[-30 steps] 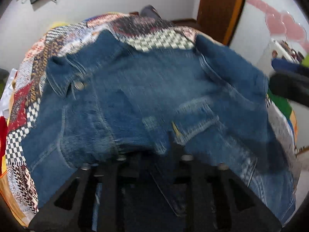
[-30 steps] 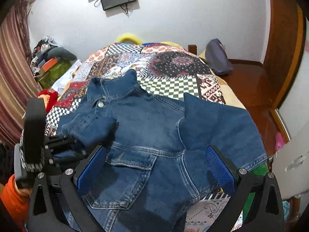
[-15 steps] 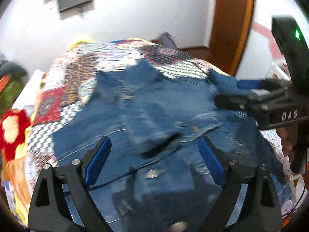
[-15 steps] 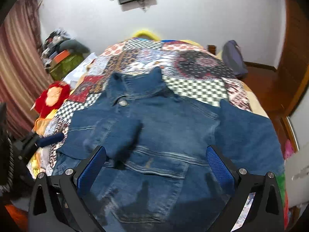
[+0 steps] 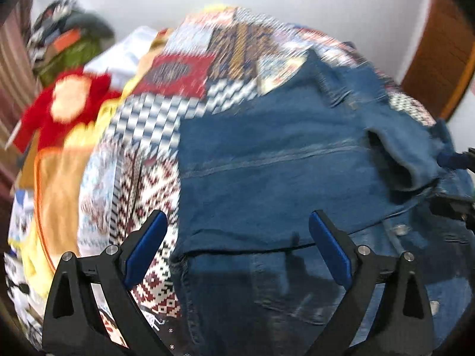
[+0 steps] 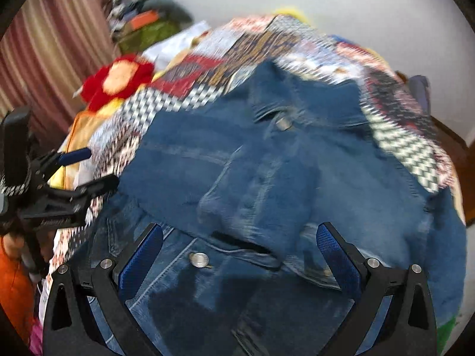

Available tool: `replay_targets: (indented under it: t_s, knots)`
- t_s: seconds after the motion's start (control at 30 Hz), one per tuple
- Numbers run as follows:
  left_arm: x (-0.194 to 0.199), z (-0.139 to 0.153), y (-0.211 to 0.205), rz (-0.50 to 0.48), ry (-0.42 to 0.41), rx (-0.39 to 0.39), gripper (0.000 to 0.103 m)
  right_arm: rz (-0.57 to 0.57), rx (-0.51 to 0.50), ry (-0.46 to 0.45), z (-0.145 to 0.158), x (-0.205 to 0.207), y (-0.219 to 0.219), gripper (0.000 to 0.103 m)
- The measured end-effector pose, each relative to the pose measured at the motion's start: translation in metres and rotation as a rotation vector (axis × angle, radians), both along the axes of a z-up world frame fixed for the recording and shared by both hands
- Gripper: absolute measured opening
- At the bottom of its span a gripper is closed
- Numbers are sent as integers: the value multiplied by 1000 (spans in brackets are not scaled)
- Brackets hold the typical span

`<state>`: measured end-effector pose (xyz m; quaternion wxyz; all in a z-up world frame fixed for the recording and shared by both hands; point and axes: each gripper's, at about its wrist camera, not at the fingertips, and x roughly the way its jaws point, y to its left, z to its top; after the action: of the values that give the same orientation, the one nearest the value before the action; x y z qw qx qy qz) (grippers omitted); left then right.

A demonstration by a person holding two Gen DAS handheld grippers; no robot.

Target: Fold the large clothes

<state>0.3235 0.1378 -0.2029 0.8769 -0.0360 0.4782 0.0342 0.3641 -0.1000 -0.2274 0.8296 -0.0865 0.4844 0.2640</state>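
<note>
Blue denim filled both views: the jacket point(image 6: 297, 184) lay front up on the quilt point(image 5: 166, 130) that covered the bed, collar toward the far wall, one sleeve point(image 5: 297, 184) folded across its chest. My left gripper point(image 5: 237, 249) hung over the jacket's left edge, where denim met quilt. Its jaws had just been opening and stood wide apart, blue pads point(image 5: 145, 249) clear of the cloth, nothing between them but the fabric lying below. My right gripper point(image 6: 237, 261) hovered over the lower front, above a metal button point(image 6: 199, 259) and the mouth of the folded sleeve's cuff. Its jaws were spread wide too, and it held nothing. In the right wrist view my left gripper showed at the left edge, beside the jacket, over the quilt. A red soft toy point(image 6: 118, 80) sat on the quilt's far left side, well apart from the jacket, with a heap of clothes point(image 6: 145, 23) behind it by the striped curtain point(image 6: 53, 47). Both pictures were smeared with blur, so finer details of the stitching escaped me.
</note>
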Motion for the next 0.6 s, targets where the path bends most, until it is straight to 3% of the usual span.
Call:
replay_targets:
  t_s: [0.13, 0.23, 0.33, 0.4, 0.43, 0.53, 0.6]
  knots:
    - [6, -33, 12, 30, 73, -52, 97, 29, -59, 79, -29, 15, 19, 103]
    - [6, -50, 13, 32, 118, -165, 97, 25, -113, 99, -47, 27, 25, 103]
    - [7, -57, 2, 12, 118, -107, 99, 22, -120, 131, -57, 37, 20, 100]
    - [6, -57, -8, -7, 112, -49, 100, -2, -112, 124, -56, 40, 14, 90]
    - [5, -57, -10, -10, 109, -38, 100, -8, -117, 115, -55, 42, 11, 80]
    - [5, -58, -7, -7, 112, -52, 100, -27, -127, 89, -51, 44, -2, 63]
    - [4, -59, -5, -3, 115, -57, 100, -41, -119, 86, -48, 45, -11, 58]
